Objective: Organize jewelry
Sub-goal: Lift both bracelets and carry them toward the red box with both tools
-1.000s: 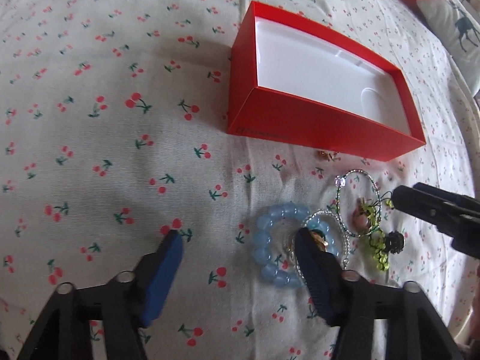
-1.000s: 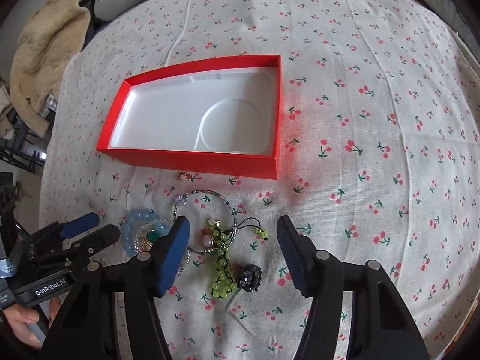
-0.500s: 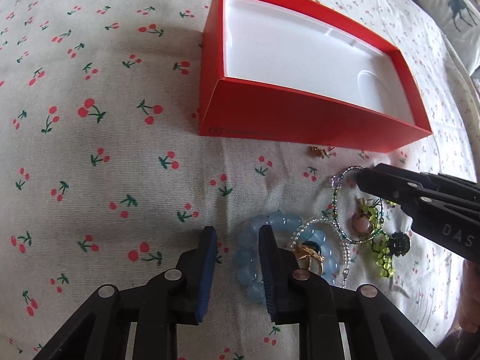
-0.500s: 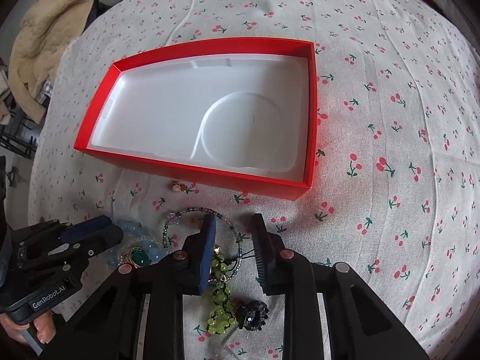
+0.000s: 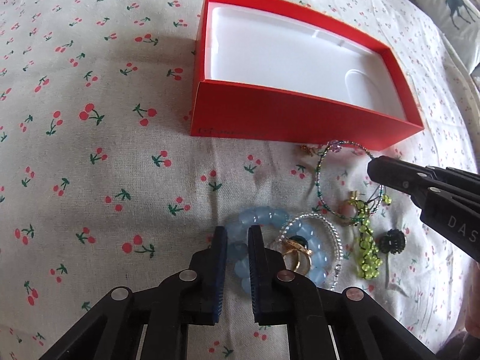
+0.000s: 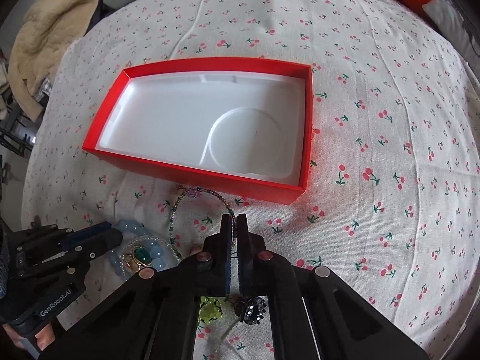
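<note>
Bracelets: three; box: one

Both tools newly clamped on bracelets

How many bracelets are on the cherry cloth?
3. The blue bead bracelet sits between the left gripper fingers. The clear beaded bracelet overlaps it. The thin multicolored beaded bracelet, nearest the red box, is pinched by the right gripper.

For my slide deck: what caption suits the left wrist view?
Left gripper shut on blue bead bracelet below red box.
</note>
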Available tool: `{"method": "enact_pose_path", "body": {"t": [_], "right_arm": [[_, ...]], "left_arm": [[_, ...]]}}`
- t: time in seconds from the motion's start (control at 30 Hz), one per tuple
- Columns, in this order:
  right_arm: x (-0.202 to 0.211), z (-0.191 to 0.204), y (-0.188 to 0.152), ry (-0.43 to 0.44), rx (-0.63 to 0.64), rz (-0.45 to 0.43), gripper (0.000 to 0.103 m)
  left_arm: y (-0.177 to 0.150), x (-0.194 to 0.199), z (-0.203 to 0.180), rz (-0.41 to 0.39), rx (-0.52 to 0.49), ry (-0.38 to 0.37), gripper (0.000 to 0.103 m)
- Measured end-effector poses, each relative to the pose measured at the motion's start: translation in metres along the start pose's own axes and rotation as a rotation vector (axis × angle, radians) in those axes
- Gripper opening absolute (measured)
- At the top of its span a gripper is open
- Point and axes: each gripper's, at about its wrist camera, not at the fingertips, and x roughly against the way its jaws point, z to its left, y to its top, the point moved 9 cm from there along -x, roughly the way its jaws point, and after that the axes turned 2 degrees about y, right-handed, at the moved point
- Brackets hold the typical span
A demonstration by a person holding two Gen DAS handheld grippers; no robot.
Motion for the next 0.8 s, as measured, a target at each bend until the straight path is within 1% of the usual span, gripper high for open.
{"method": "enact_pose_path", "body": {"t": [0.27, 0.4, 0.63, 0.8], "right_arm": [[0.027, 0.005, -0.003, 0.03, 0.007, -0.053, 0.003], [0.04, 0.017, 0.0, 0.05, 0.005, -0.091, 0.003], [0.065, 0.021, -0.005, 0.077, -0.008, -0.141, 0.003], [0.078, 0.021, -0.005, 0.093, -0.013, -0.167, 0.003]], "left_arm": [[-0.004, 0.026, -0.006, -0.063, -0.001, -0.029, 0.008], [-0.005, 0.04, -0.01, -0.092, -0.012, -0.041, 0.008], [-0.01, 0.06, -0.01, -0.136, -0.012, -0.046, 0.008], [-0.009, 0.074, -0.018, -0.178, -0.025, -0.049, 0.008]]}}
